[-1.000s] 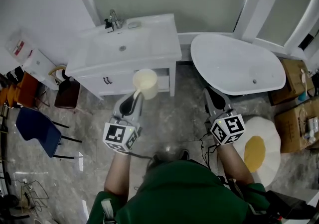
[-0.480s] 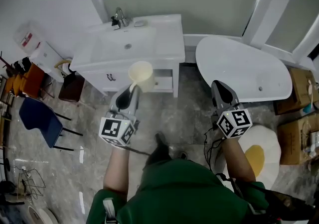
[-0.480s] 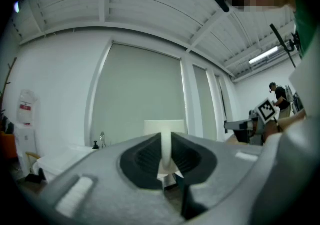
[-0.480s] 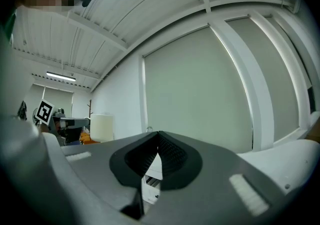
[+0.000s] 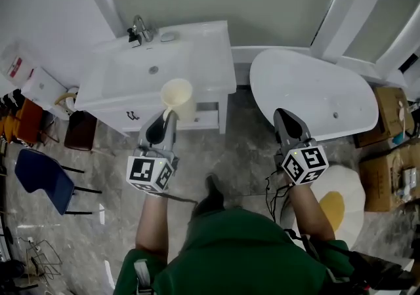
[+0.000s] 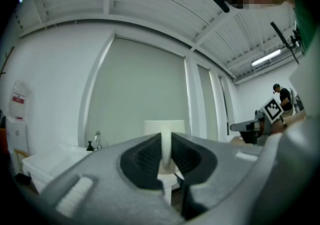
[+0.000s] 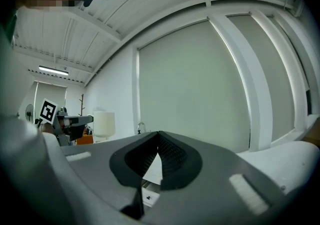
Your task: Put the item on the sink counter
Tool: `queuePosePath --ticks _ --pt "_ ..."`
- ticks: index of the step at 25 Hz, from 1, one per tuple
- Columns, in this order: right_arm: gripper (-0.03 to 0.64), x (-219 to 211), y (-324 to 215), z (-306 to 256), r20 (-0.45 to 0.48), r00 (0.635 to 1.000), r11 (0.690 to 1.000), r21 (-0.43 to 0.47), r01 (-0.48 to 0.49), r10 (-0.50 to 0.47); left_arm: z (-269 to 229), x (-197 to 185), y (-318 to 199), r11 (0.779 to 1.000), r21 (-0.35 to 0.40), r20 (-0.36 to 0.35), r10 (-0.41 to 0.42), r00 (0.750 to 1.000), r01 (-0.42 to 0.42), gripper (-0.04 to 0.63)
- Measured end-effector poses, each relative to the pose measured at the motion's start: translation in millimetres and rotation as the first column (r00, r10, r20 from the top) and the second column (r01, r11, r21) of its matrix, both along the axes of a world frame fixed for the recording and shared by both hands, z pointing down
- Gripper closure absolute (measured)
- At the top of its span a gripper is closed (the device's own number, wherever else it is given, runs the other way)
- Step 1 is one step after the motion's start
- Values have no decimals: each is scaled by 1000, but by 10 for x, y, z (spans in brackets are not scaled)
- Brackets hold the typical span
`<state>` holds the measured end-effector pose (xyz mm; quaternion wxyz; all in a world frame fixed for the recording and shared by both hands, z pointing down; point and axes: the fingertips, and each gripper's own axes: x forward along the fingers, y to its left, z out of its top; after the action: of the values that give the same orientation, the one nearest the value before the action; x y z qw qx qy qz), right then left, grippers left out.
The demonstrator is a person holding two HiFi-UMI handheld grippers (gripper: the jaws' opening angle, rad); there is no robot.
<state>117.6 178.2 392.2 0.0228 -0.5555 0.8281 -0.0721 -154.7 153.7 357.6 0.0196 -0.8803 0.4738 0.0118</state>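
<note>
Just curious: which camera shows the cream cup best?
The head view: the whole cup shows from above. The left gripper view shows only its handle and top, pinched in the left claw; the right gripper view shows it small, far left.

Left tool (image 5: 168, 115) clamped in a grip, right tool (image 5: 282, 115) shut empty

a white bathtub (image 5: 315, 94) sits right, egg-shaped cushion (image 5: 341, 203) and cardboard boxes (image 5: 388, 156) nearby, blue chair (image 5: 41, 179) left.

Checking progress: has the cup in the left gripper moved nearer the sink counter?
Yes. The cup moved forward: in the head view it was short of the front edge of the sink counter; now its rim overlaps it.
</note>
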Motion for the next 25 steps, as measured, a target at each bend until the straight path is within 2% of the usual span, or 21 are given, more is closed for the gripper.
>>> queuePosePath --ticks 6,11,18,25 --pt "620 -140 -746 19 -28 999 999 -26 -34 34 75 -56 -900 998 -11 -2 55 998 -55 560" --pt "620 -313 -1193 43 -44 997 998 -39 -58 56 162 -187 -1418 996 -20 -4 84 996 -84 560" --pt "620 -518 -1685 110 -45 998 997 -66 -50 47 211 -297 -1939 995 -31 -9 94 996 -94 560" --pt "620 -501 -2132 262 -25 1000 996 -92 -2 -1 275 -160 -2276 996 -44 -9 78 997 -79 560"
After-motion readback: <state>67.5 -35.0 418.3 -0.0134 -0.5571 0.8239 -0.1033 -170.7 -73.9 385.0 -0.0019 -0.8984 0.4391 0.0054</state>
